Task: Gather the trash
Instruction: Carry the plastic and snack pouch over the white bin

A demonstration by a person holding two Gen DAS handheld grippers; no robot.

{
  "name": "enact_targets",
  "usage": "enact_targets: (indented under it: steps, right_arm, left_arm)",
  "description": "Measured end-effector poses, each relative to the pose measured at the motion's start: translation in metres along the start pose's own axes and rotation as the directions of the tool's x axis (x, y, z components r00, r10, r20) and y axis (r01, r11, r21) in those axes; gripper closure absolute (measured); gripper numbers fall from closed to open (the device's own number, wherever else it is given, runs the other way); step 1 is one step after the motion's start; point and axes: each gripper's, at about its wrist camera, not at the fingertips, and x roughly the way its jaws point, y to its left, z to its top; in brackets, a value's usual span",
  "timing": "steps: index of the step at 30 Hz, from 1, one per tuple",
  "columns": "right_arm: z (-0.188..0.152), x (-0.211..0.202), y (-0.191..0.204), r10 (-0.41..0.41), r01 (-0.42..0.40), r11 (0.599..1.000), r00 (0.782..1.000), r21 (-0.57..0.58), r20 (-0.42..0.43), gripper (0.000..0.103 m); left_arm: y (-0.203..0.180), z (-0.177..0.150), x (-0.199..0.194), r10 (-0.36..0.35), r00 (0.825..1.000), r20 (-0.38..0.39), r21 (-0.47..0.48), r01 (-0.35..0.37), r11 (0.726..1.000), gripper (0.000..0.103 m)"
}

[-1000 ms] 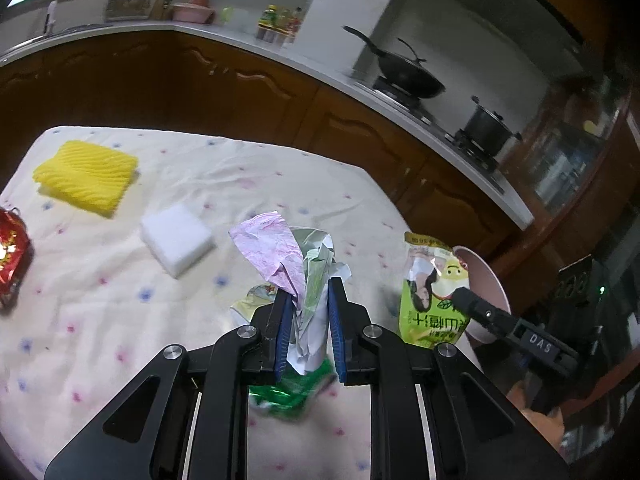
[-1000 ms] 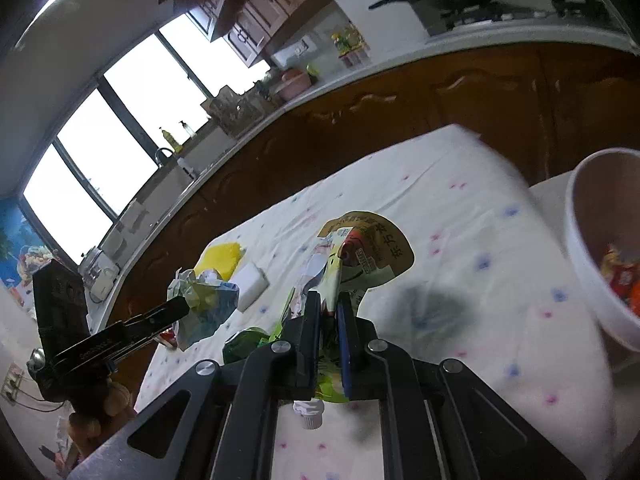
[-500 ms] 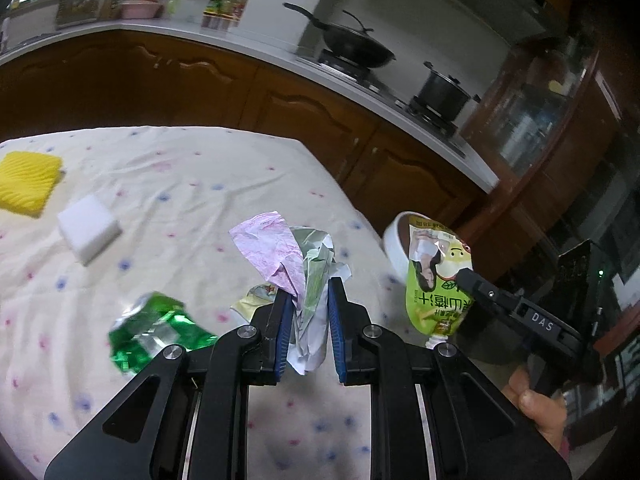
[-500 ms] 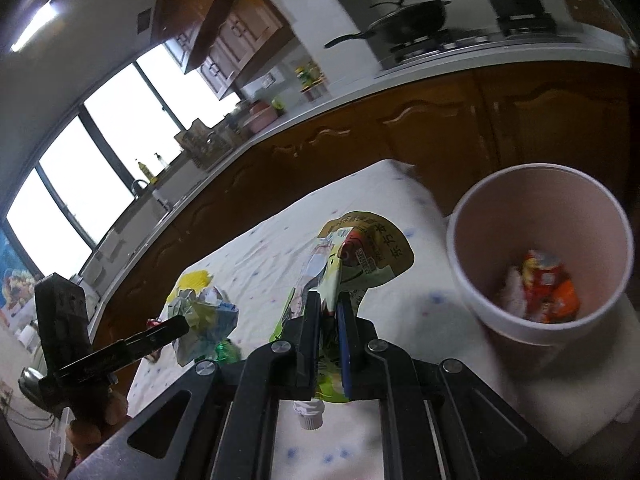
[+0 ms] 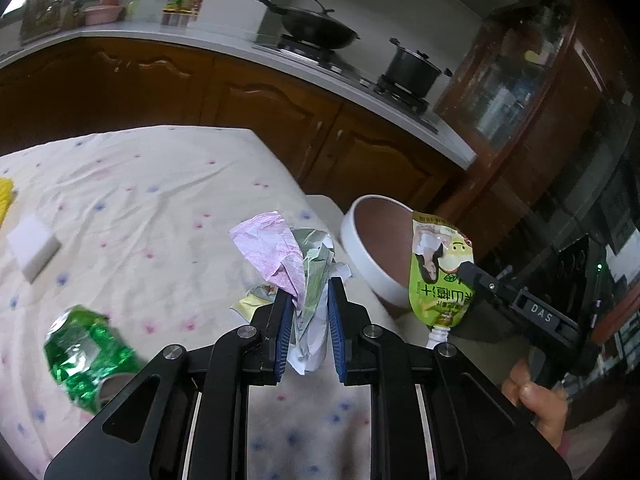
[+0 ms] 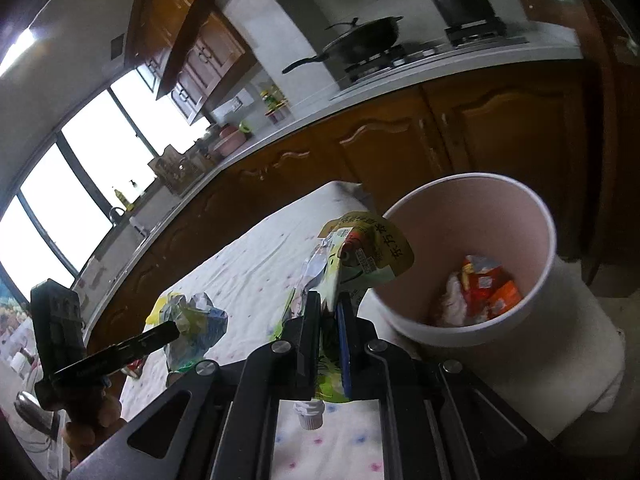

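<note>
My left gripper [image 5: 307, 292] is shut on a crumpled wad of pink and silver wrapper [image 5: 296, 264], held above the cloth-covered table [image 5: 140, 200]. My right gripper [image 6: 329, 300] is shut on a green drink pouch [image 6: 360, 256] with a white spout cap [image 6: 308, 414] hanging below. The pouch [image 5: 440, 276] also shows in the left wrist view, beside the bin's rim. A white trash bin [image 6: 536, 216] stands just off the table's right end, holding orange and white wrappers [image 6: 484, 288]. The left gripper [image 6: 172, 330] with its wad appears at the left of the right wrist view.
A crushed green can [image 5: 86, 352], a white sponge block [image 5: 34, 248] and a yellow cloth [image 5: 5, 200] lie on the table. Behind runs a kitchen counter [image 5: 240, 54] with a wok [image 5: 316, 30] and a pot [image 5: 412, 68]. A person's fingers [image 5: 536, 400] grip the right handle.
Both grippers have swung to the right along the table with their loads. The bin has come into fuller view, close to the pouch. The green can has slid left in the left wrist view.
</note>
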Motion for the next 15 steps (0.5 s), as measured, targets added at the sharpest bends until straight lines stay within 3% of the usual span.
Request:
enact_targets:
  steps: [15]
  right_arm:
    - [0.016, -0.013, -0.038, -0.055, 0.053, 0.998, 0.998, 0.043, 0.037, 0.095]
  left_arm:
    - [-0.05, 0.021, 0.039, -0.065, 0.997, -0.04, 0.075, 0.068, 0.995, 0.087]
